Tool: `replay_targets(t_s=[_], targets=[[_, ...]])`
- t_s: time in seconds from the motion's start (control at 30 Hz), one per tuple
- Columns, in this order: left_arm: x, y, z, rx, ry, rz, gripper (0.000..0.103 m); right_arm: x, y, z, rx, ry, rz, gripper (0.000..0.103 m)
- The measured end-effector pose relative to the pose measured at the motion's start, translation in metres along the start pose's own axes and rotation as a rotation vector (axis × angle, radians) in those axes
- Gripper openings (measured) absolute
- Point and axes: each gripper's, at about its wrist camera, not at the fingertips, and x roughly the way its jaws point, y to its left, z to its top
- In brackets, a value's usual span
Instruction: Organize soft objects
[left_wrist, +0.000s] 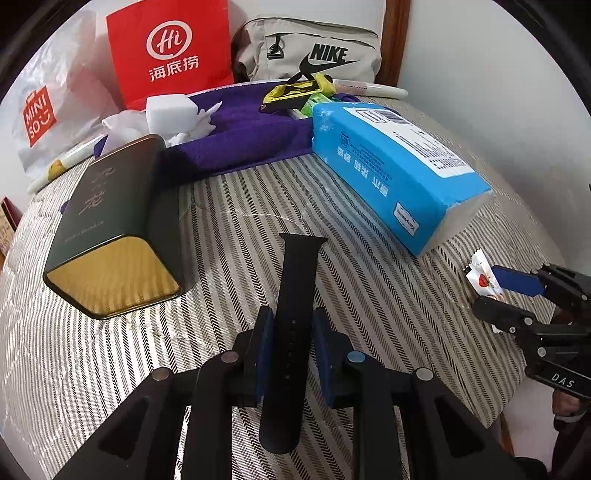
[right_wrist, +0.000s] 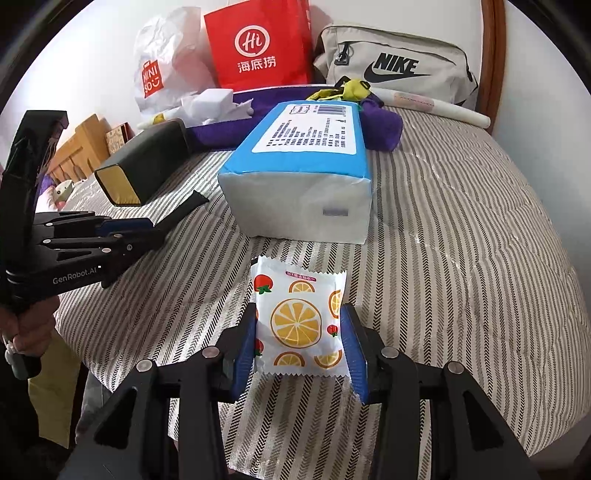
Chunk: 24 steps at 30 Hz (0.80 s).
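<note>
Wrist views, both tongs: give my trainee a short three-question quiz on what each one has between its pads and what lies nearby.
1. True or false: the left tongs are closed on a black rubber watch strap.
2. What sits between the right tongs? A) white sponge B) white fruit-print snack packet C) red paper bag
3. Fill in: directly beyond the snack packet lies a blue ____ pack on the striped bedcover.

Key: 1 true; 2 B; 3 tissue
</note>
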Motion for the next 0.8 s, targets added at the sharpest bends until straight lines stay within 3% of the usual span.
replay_targets(t_s=[0.2,0.43,0.8], targets=[[0.002,-0.008,0.000,0.040,-0.021,0.037,0.020,0.003,0.004,0.001,-0.024,-0.013,-0.021,0.044],[-0.004,0.010,0.001,-0.057,-0.004,0.023,0.020,-0.002,0.004,0.003,-0.025,-0.012,-0.028,0.040],[-0.040,0.026,-0.009,-0.117,-0.051,0.000,0.020,-0.021,0.018,0.007,-0.046,-0.045,0.002,0.036]])
